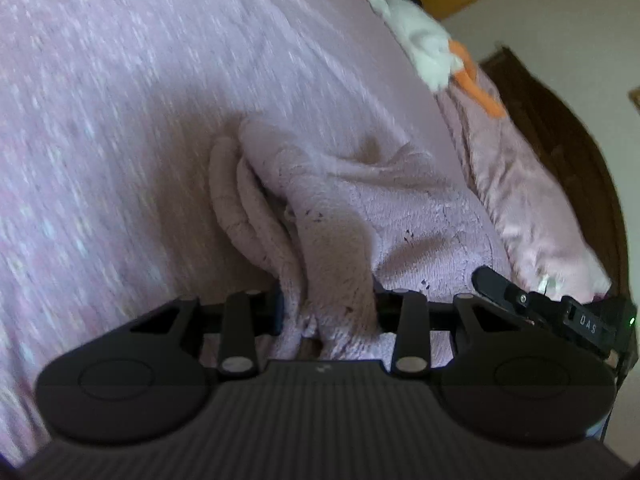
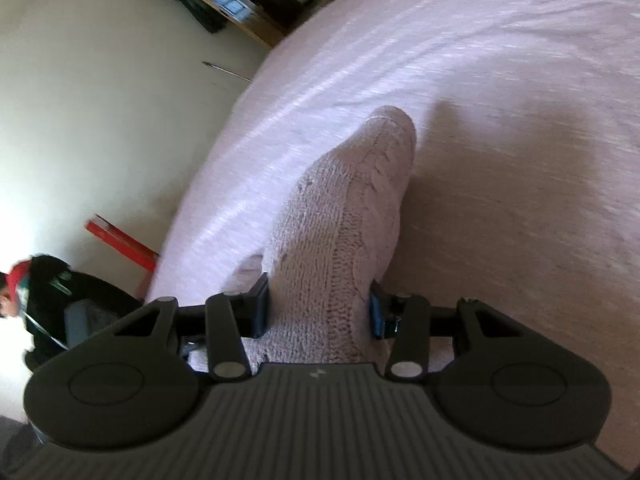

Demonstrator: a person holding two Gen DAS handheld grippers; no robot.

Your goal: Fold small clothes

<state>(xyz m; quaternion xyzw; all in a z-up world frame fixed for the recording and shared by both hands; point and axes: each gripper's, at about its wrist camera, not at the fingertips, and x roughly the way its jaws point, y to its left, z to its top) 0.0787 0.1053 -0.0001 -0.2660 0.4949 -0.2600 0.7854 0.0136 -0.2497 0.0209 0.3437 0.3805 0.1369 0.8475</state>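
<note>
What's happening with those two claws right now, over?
Left gripper shut on pink knit garment. Right gripper shut on it too. Garment bunched above pink bedspread. Nothing blocking.

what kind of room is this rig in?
Most likely a bedroom. The work surface is a bed with a pink bedspread, a white plush toy lies near its far edge beside a dark wooden bed frame, and a wooden shelf unit stands against the wall.
</note>
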